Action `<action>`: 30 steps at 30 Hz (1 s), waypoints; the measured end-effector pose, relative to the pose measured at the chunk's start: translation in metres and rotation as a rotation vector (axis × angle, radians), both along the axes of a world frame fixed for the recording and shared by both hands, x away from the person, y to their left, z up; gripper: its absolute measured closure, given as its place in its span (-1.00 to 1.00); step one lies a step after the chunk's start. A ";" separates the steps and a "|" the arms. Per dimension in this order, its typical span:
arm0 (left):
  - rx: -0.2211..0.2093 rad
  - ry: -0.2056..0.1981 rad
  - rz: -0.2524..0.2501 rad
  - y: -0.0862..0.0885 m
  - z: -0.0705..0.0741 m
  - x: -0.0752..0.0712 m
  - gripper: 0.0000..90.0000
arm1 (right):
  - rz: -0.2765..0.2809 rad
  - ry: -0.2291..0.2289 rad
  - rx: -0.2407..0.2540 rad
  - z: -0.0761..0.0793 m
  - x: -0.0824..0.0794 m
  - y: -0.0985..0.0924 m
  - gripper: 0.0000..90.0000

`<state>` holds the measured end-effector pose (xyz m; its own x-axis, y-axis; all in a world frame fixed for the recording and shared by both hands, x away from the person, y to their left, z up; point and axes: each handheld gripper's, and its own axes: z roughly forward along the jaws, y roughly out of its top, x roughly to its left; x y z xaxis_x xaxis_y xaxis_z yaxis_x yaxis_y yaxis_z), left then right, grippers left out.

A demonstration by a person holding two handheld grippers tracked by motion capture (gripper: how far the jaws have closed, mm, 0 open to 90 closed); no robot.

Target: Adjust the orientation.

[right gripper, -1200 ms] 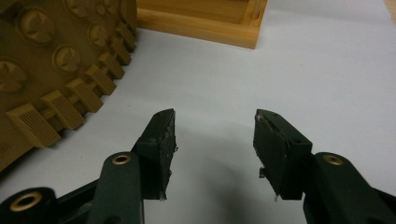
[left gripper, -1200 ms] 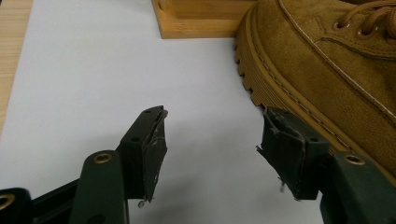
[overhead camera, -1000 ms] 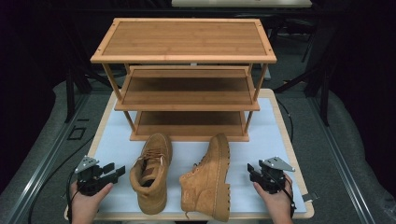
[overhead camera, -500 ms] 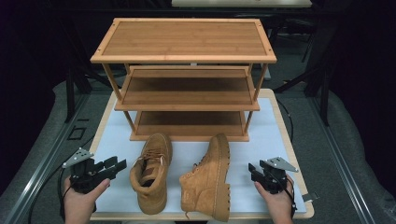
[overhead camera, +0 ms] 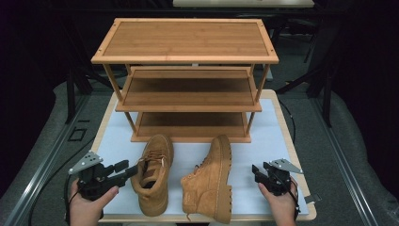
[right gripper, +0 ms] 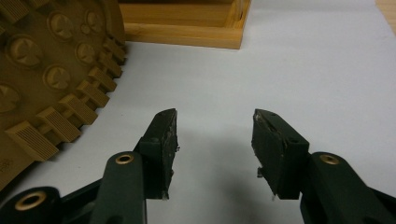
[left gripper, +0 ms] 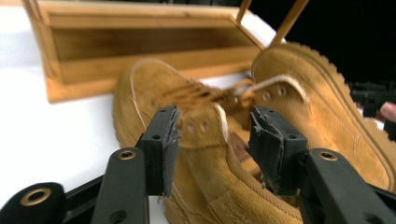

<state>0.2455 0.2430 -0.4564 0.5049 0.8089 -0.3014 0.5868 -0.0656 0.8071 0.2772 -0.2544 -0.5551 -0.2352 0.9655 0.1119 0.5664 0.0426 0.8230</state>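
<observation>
A wooden rack (overhead camera: 186,80) w/ three shelves is standing at the far half of a white mat (overhead camera: 263,141) on the table. Two tan boots are lying in front of it, near the bottom shelf.

The left boot (overhead camera: 153,174) is sitting upright on its sole, toe pointing toward the rack, laces on top. The right boot (overhead camera: 211,181) is lying tipped on its side just beside it, its lugged sole facing the right edge of the table.

The left gripper (overhead camera: 123,170), held in the left hand (overhead camera: 87,205), is reaching in from the left at the ankle of the left boot. In the left gripper view its jaws are standing apart, one on each side of the boot's collar (left gripper: 205,135); the left pad (left gripper: 164,151) is looking right at the suede, the right pad (left gripper: 271,149) is over the boot opening. Can't tell if either pad is actually touching. The other boot (left gripper: 317,107) is showing behind, w/ the rack's bottom shelf (left gripper: 140,51) beyond.

The right gripper (overhead camera: 258,172), in the right hand (overhead camera: 280,202), is hovering over bare mat, apart from the right boot. In the right gripper view its jaws are spread wide, holding nothing, w/ white mat (right gripper: 280,70) between them and the boot's tread (right gripper: 51,70) off at the left.
</observation>
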 end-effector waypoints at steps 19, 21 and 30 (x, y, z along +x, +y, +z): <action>0.221 0.105 -0.042 0.022 0.023 0.040 0.85 | -0.016 0.003 0.018 0.000 0.000 -0.003 0.11; 0.237 0.129 -0.057 0.021 0.025 0.043 0.83 | -0.014 0.004 0.018 -0.001 0.000 -0.002 0.10; 0.471 0.354 -0.147 0.001 0.050 0.070 0.56 | -0.004 0.020 0.016 -0.003 0.001 0.000 0.10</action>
